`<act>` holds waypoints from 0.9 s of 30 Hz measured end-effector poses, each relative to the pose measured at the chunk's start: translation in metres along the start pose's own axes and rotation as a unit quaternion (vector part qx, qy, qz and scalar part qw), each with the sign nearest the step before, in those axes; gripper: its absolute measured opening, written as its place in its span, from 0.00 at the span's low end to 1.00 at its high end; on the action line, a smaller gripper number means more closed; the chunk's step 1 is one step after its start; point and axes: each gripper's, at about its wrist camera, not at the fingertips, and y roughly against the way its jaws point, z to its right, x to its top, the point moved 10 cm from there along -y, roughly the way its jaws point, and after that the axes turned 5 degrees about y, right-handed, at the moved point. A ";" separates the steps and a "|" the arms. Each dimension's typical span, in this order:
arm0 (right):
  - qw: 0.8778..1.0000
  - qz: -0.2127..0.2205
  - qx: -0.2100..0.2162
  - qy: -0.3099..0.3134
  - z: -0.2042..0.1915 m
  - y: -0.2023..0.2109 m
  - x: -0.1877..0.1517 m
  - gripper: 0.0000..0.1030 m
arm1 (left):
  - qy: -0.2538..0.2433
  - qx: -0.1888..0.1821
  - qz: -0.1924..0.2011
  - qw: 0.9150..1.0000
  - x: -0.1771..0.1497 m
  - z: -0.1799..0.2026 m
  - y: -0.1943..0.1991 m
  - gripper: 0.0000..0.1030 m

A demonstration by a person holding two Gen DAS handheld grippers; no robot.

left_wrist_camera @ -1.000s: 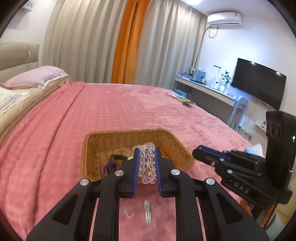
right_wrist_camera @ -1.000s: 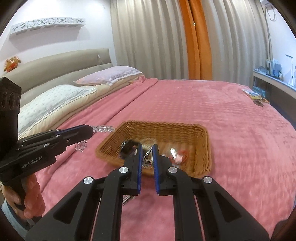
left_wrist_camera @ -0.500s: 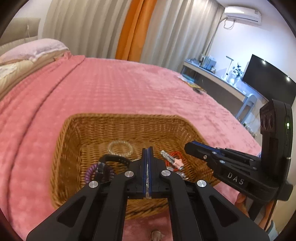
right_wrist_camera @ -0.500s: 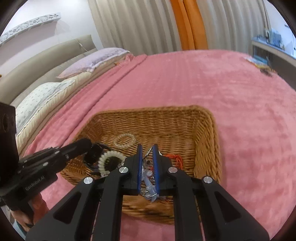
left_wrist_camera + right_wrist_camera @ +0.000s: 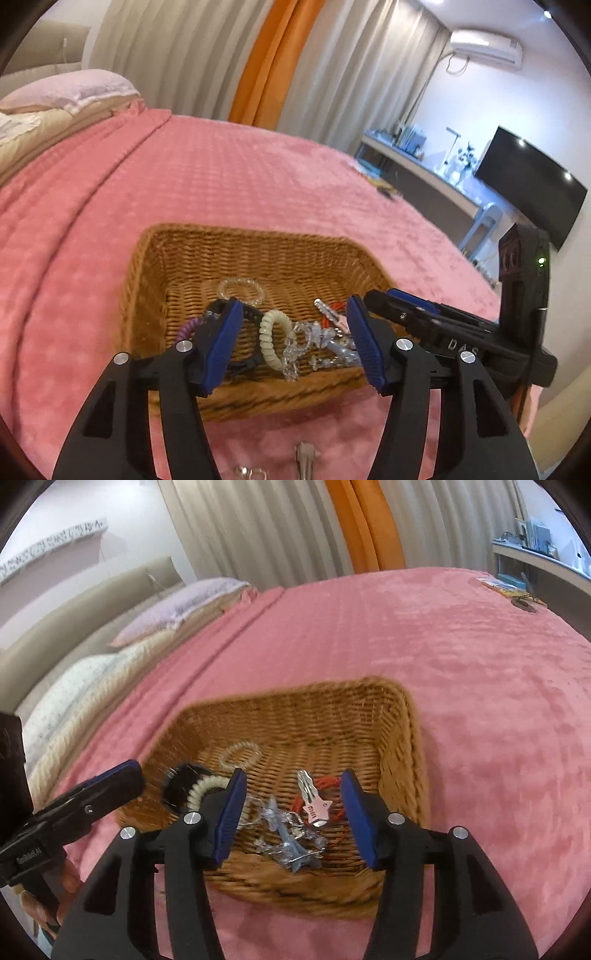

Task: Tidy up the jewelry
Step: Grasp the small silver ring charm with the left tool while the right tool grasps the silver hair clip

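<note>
Both tools hovered over the near edge of a wicker basket (image 5: pixel 258 254) that sat on a bed with a pink blanket (image 5: pixel 184 177).

Left tool (image 5: pixel 295 345): spread wide, nothing between its blue pads. Right tool (image 5: pixel 291 814): also wide, holding nothing. In the left wrist view the right tool showed at the right, its tip over the basket's right rim; in the right wrist view the left tool showed at the left, beside the basket's left wall.

Basket contents, seen from the left wrist:
- clear beaded bracelet (image 5: pixel 241 288) lay toward the middle of the floor
- pale coil hair tie (image 5: pixel 272 339) near the front
- clear bead strand (image 5: pixel 297 347) just right of it, touching
- purple coil tie (image 5: pixel 187 328) at the left, partly hidden by a finger
- red cord (image 5: pixel 330 314) with a silver clip on the right

Right wrist view added a pink star-shaped clip (image 5: pixel 317 810) lying on the red cord, a tangle of clear and bluish pieces (image 5: pixel 291 840) near the front wall, and a black ring (image 5: pixel 181 782) at the left.

Outside the basket, on the blanket at the near edge of the left wrist view: a small silver clip (image 5: pixel 303 459) and tiny silver pieces (image 5: pixel 251 472).

Pillows (image 5: pixel 177 609) lay far left.
</note>
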 end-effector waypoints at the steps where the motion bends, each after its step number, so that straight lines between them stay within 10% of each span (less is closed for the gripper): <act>1: 1.000 0.008 0.004 -0.001 -0.004 0.008 0.001 0.48 | 0.002 -0.001 0.007 1.000 0.002 0.000 0.009 0.56; 13: 0.999 0.015 0.009 0.046 -0.074 0.068 -0.044 0.48 | 0.022 0.001 0.055 0.998 -0.017 -0.012 0.105 0.56; 27: 0.996 -0.076 -0.010 0.034 -0.093 0.025 -0.130 0.47 | 0.026 0.033 -0.016 0.999 -0.101 -0.051 0.086 0.56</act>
